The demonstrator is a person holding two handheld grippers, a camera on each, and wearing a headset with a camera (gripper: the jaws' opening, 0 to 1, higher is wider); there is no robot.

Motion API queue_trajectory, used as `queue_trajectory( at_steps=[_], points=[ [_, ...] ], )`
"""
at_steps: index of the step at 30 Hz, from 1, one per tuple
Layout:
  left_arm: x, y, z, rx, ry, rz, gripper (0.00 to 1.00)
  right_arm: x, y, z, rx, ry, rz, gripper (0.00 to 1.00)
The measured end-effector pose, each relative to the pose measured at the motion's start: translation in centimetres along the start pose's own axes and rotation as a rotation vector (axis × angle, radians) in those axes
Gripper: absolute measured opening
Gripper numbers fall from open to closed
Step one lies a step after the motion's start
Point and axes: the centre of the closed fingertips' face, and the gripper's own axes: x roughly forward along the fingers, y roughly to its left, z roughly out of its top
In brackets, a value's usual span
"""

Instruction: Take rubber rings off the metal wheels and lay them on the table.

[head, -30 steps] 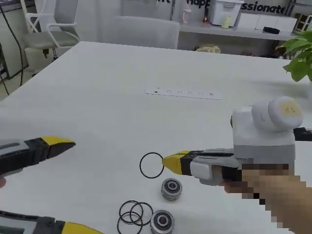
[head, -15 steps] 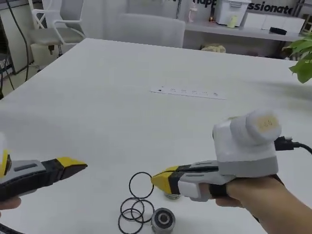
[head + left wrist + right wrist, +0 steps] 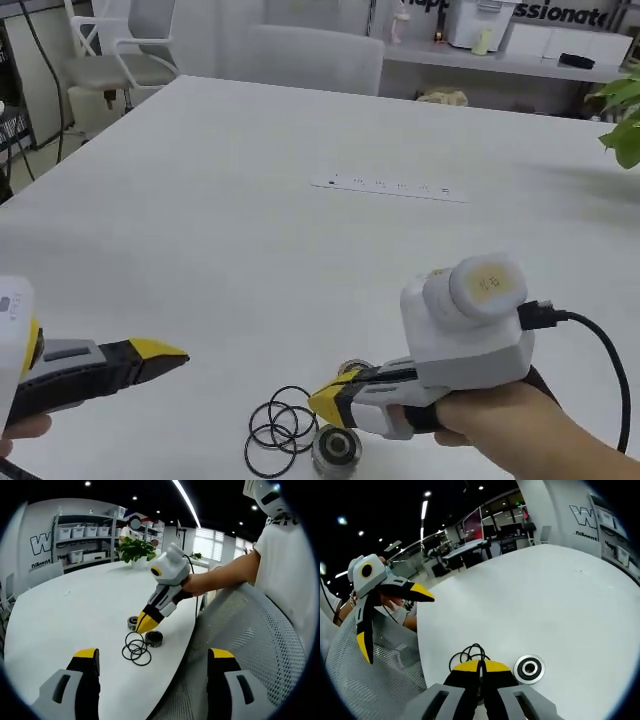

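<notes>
Setting down onto rings (image 3: 280, 430) beside wheel (image 3: 337, 450): right gripper (image 3: 320, 398) jaws closed, perhaps pinching one; left gripper (image 3: 154, 656) jaws wide. Next, release.

- Right gripper (image 3: 325, 400): yellow tips, black jaws behind them, light grey and white body.
- Left gripper (image 3: 154, 655): the same yellow tips on black jaws, with a grey body.
- Rubber rings (image 3: 275, 430), just ahead of the right gripper's tips: plain black.
- Metal wheels (image 3: 337, 450), beside those tips: silver-grey, with concentric bright and dark bands round a dark centre.
- Table (image 3: 250, 230), under both grippers: plain white.
- Cable (image 3: 600, 340), trailing from the right gripper's back: black.
</notes>
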Motion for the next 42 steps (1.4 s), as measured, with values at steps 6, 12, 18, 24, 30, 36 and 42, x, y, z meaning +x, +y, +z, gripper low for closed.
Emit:
queue_trajectory(
  at_steps=[6, 12, 18, 24, 30, 36, 42],
  points=[
    [0.1, -0.1, -0.3, -0.01, 0.009, -0.01, 0.86, 0.0, -0.7, -0.3, 0.024, 0.013, -0.018, 0.0],
    [0.2, -0.2, -0.4, -0.015, 0.014, -0.019, 0.86, -0.2, -1.3, -0.7, 0.052, 0.021, -0.037, 0.01],
    [0.1, -0.1, -0.7, -0.02, 0.024, -0.015, 0.86, -0.2, -1.5, -0.7, 0.055, 0.019, -0.046, 0.0],
    [0.1, -0.2, -0.8, -0.016, 0.026, -0.021, 0.86, -0.9, -1.7, 0.7, 0.063, -0.027, -0.051, 0.0],
    [0.2, -0.2, -0.7, -0.019, 0.022, -0.024, 0.85, -2.4, -1.6, 2.4, 0.09, -0.105, -0.046, 0.02],
    [0.1, -0.1, -0.8, -0.012, 0.03, -0.013, 0.85, -4.3, -2.5, 4.5, 0.029, -0.166, -0.099, 0.05],
    [0.1, -0.1, -0.8, -0.003, 0.028, -0.015, 0.85, -6.6, -3.3, 5.9, -0.015, -0.218, -0.153, 0.1]
  ],
)
